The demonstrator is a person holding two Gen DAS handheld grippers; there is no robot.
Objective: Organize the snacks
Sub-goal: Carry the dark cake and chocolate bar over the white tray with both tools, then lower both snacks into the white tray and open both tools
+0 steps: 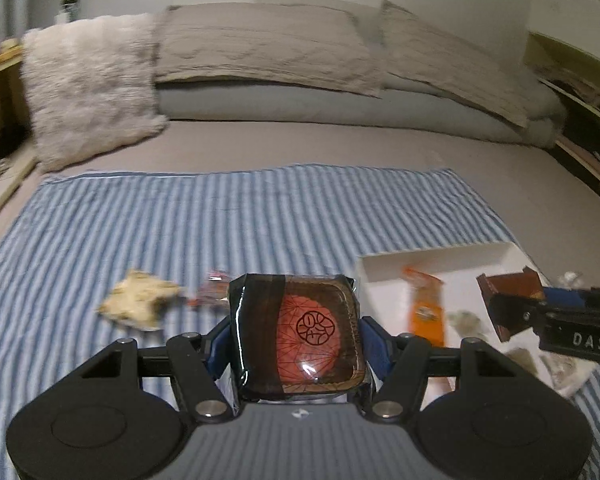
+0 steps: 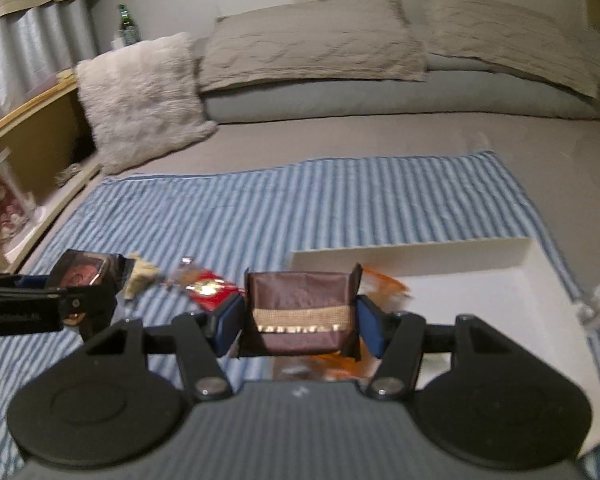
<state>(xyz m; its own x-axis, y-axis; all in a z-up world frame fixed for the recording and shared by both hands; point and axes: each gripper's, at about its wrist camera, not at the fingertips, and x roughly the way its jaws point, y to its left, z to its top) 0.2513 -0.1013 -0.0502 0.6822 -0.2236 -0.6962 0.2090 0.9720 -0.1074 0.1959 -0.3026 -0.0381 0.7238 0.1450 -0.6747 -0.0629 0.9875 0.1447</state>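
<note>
Both claws were loaded: the left gripper [image 1: 296, 344] clamped on a red-sealed snack pack [image 1: 300, 332], the right gripper [image 2: 300, 316] on a brown pouch [image 2: 302, 308] above the white box [image 2: 420, 258]. Barely halfway done tbh; an orange packet [image 1: 424, 304] was boxed, while a beige snack [image 1: 140, 300] and red wrapper [image 2: 210, 292] were left on the striped cloth [image 1: 220, 220].

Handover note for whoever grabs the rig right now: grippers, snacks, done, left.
Left gripper: shut on a black-wrapped snack with a red disc, above the striped cloth.
Right gripper: shut on a brown packet, at the white box's near-left corner.
Done: orange packet and some pale pieces are in the box.
Left: box both held snacks, then the beige packet and red packet lying on the cloth.
</note>
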